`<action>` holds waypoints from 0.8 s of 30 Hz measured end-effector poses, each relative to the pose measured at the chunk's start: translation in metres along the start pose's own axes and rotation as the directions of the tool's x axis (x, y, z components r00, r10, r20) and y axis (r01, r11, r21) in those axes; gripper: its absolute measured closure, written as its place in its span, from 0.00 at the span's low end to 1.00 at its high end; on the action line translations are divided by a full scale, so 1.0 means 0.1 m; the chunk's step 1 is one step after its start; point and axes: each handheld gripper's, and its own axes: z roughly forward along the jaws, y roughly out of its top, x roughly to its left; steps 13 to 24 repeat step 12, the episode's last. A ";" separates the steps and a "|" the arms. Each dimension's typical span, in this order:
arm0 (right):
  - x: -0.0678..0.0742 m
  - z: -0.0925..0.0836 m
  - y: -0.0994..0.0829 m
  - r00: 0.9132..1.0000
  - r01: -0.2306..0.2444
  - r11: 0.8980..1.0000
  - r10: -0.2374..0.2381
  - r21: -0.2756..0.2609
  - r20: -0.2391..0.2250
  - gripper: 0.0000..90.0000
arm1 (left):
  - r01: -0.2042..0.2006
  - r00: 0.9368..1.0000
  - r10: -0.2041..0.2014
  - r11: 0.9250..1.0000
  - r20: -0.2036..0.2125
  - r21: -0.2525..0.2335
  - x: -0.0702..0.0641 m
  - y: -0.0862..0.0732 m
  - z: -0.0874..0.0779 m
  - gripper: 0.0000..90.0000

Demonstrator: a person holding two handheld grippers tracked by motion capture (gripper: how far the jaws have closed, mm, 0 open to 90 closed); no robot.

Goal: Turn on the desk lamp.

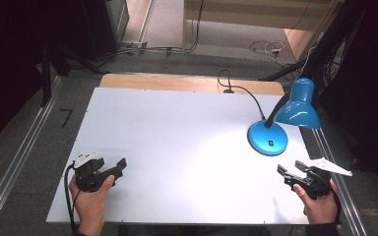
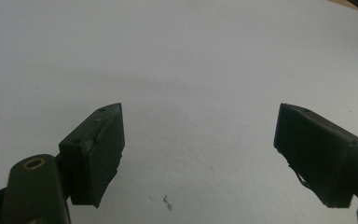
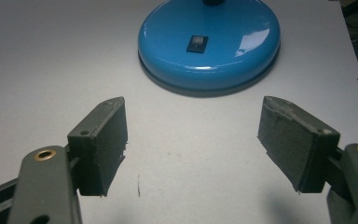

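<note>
The lamp (image 1: 295,105) is glossy blue with a black neck (image 1: 274,112), switch (image 3: 197,43) and cord (image 1: 246,93). Beneath it, the table (image 1: 177,147) is plain white. Both grippers (image 1: 109,169) (image 1: 290,173) are black.

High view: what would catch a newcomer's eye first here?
The blue desk lamp at the table's far right stands out, its shade lit and casting a bright pool on the white table. Nearer the person, the left gripper and right gripper sit at the front corners, jaws apart and holding nothing.
</note>
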 end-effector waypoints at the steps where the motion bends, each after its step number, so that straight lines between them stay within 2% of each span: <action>1: 0.00 0.00 -0.01 1.000 0.010 1.000 -0.010 0.003 0.011 0.25 | 0.000 1.000 0.000 1.000 0.000 0.000 0.00 0.00 0.00 0.19; 8: -0.06 0.01 -0.07 0.999 0.016 1.000 -0.017 0.025 0.039 0.24 | -0.002 1.000 0.002 1.000 0.002 0.000 -0.01 0.00 0.00 0.19; 10: -0.11 0.12 -0.10 0.997 0.025 0.998 -0.029 0.050 0.072 0.23 | -0.007 1.000 0.007 1.000 0.004 0.003 -0.02 0.00 0.01 0.19; 12: -0.18 0.25 -0.12 0.994 0.018 0.995 -0.028 0.096 0.104 0.22 | -0.006 1.000 0.006 1.000 0.006 0.001 -0.03 0.00 0.02 0.19; 24: -0.18 0.25 -0.12 0.994 0.018 0.995 -0.028 0.096 0.104 0.22 | -0.006 1.000 0.006 1.000 0.006 0.001 -0.03 0.00 0.02 0.19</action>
